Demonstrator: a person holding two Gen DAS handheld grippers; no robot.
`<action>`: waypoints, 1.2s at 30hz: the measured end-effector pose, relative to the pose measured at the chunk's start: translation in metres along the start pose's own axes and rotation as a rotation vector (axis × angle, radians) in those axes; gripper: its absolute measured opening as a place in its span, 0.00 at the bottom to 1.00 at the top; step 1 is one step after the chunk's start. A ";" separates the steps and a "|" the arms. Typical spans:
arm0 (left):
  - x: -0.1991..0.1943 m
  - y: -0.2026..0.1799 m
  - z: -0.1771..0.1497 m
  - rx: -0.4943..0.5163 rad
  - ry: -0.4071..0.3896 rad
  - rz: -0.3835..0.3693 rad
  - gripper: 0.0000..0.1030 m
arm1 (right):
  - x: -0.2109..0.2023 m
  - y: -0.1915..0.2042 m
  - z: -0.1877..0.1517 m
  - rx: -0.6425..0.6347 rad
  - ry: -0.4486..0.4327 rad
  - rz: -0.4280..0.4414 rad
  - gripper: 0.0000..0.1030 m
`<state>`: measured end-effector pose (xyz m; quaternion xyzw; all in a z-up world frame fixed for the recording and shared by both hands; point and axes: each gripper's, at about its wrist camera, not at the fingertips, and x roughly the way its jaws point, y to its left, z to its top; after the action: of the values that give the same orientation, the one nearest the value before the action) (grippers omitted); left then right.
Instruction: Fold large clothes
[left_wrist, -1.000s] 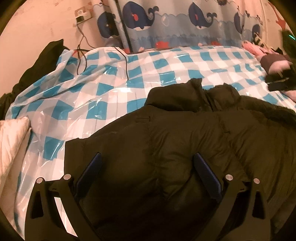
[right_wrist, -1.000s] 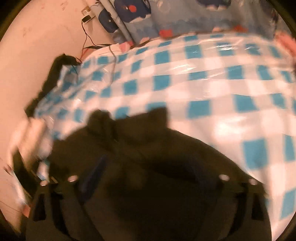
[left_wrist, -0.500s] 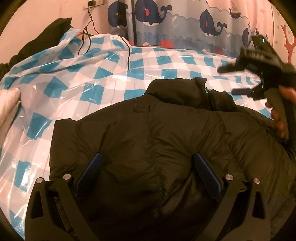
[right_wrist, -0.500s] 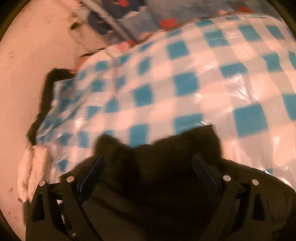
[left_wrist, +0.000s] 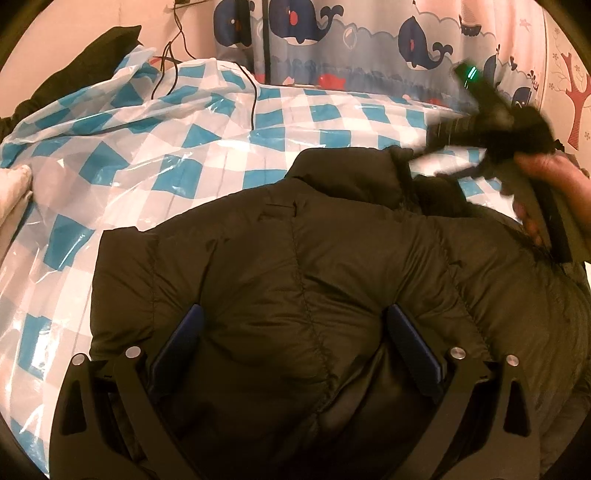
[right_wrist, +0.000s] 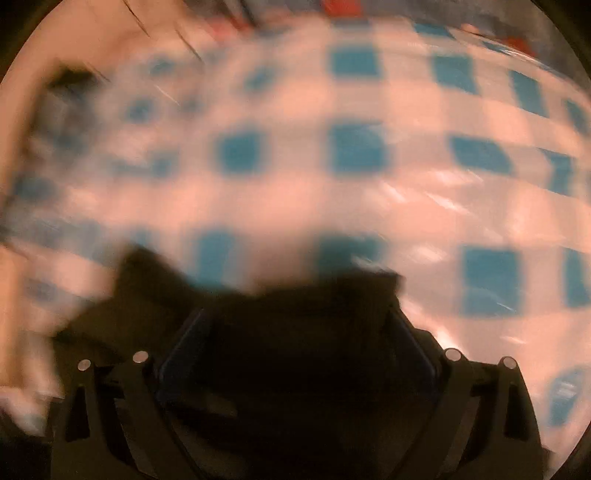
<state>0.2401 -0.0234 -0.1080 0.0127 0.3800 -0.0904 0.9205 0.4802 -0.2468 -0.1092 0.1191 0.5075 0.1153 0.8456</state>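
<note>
The left claw (left_wrist: 295, 354) is held wide apart above the padded back of the dark jacket (left_wrist: 314, 266), nothing between its pads. The jacket is spread back-up on the bed's blue-checked plastic sheet (left_wrist: 155, 147). The right claw (right_wrist: 295, 354), blurred and also spread, is placed at the collar (left_wrist: 347, 173). The step is judged to be arranging before a first fold; a firm pinch of thick, slippery fabric would be needed next.
</note>
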 end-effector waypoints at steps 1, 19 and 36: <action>0.000 0.001 0.000 -0.004 0.001 -0.005 0.93 | -0.007 0.002 0.000 -0.016 -0.013 -0.018 0.88; 0.002 0.002 0.000 -0.004 0.004 -0.004 0.93 | -0.087 -0.051 -0.064 0.102 -0.180 -0.006 0.88; -0.016 -0.022 0.004 0.152 -0.032 0.077 0.93 | -0.098 -0.115 -0.172 0.143 -0.180 -0.051 0.90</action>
<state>0.2274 -0.0432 -0.0930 0.0956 0.3564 -0.0839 0.9256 0.2913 -0.3724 -0.1427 0.1763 0.4393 0.0462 0.8796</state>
